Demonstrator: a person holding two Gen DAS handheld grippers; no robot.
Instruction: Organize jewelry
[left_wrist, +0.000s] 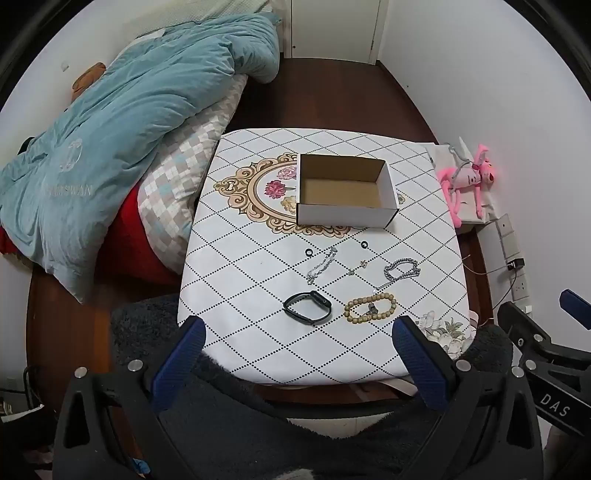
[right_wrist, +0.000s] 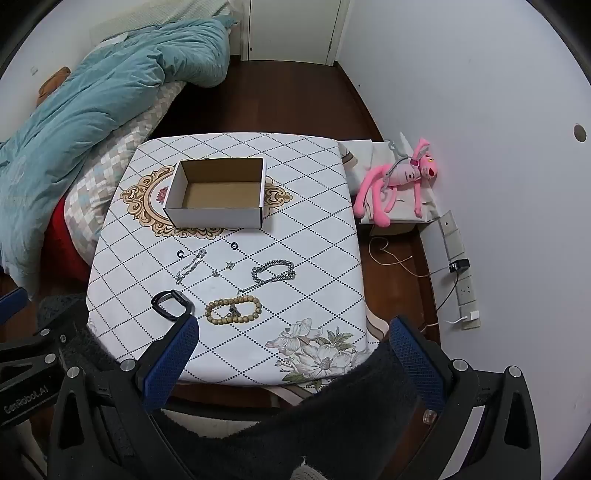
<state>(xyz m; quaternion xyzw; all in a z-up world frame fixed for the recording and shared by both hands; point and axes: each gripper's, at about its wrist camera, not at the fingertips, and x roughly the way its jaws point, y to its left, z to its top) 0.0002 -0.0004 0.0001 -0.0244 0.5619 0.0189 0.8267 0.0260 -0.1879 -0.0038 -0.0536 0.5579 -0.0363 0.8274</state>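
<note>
- Two grippers, left gripper (left_wrist: 297, 345) and right gripper (right_wrist: 293, 341), both spread wide, holding nothing, over near table (left_wrist: 258, 343) edge.
- Black band (left_wrist: 307, 307), bead bracelet (left_wrist: 369, 306) just ahead of left gripper.
- Silver chain bracelet (right_wrist: 273, 272) ahead of right gripper.
- Cardboard box (left_wrist: 345, 192) farther ahead, nothing inside.

One box (left_wrist: 345, 192), two rings (left_wrist: 308, 252), three bracelets (left_wrist: 370, 306), one watch (left_wrist: 307, 307), two charms (left_wrist: 363, 263).
</note>
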